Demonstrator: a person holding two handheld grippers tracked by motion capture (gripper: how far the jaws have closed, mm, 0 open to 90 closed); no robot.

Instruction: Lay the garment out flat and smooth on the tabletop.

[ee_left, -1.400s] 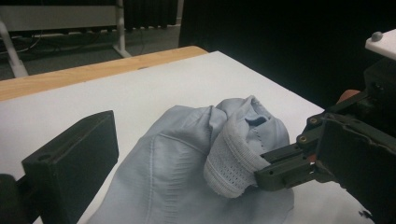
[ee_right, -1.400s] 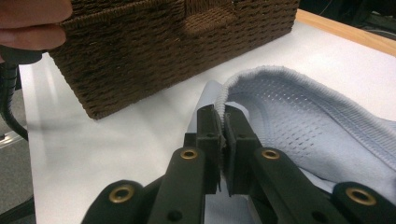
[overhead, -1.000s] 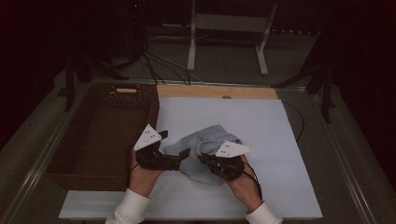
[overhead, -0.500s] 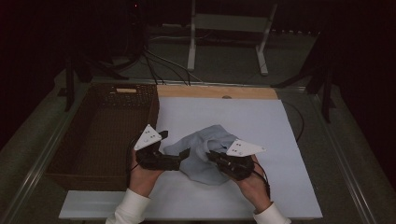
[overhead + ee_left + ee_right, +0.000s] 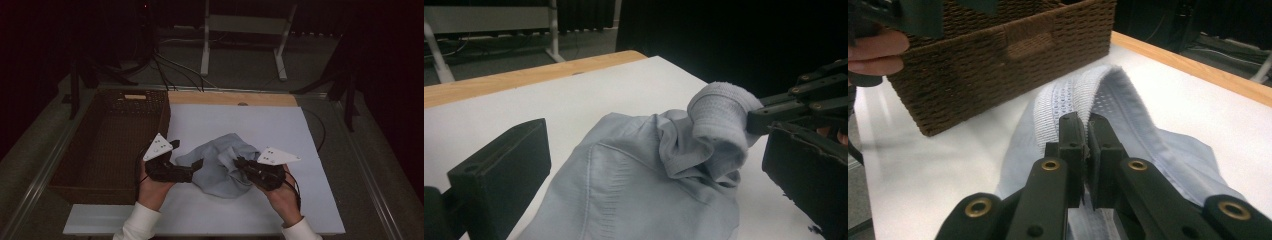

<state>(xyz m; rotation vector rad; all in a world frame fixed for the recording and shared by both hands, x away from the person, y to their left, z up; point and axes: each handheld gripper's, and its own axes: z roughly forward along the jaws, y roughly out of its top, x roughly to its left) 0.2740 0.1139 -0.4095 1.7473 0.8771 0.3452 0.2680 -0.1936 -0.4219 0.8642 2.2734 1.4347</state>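
A crumpled light blue-grey garment [image 5: 215, 167] lies mid-table on the white sheet [image 5: 240, 120]. In the high view my right gripper [image 5: 239, 164] is at the garment's right side, and in the right gripper view it [image 5: 1085, 122] is shut on the ribbed white band [image 5: 1058, 102]. My left gripper [image 5: 196, 170] is at the garment's left edge. Its jaws stand wide open in the left gripper view, with the cloth [image 5: 634, 185] lying between them. That view also has the right gripper's fingers [image 5: 774, 112] pinching the rolled band [image 5: 719, 117] and lifting it off the table.
A dark brown woven basket [image 5: 165, 115] stands at the left of the white sheet, its wall [image 5: 1013, 50] close behind the cloth. A wooden strip [image 5: 230, 98] runs along the sheet's far edge. Cables and a white stand lie beyond the table.
My right gripper has moved to the right, drawing the garment's band with it. The left gripper has stayed where it was.
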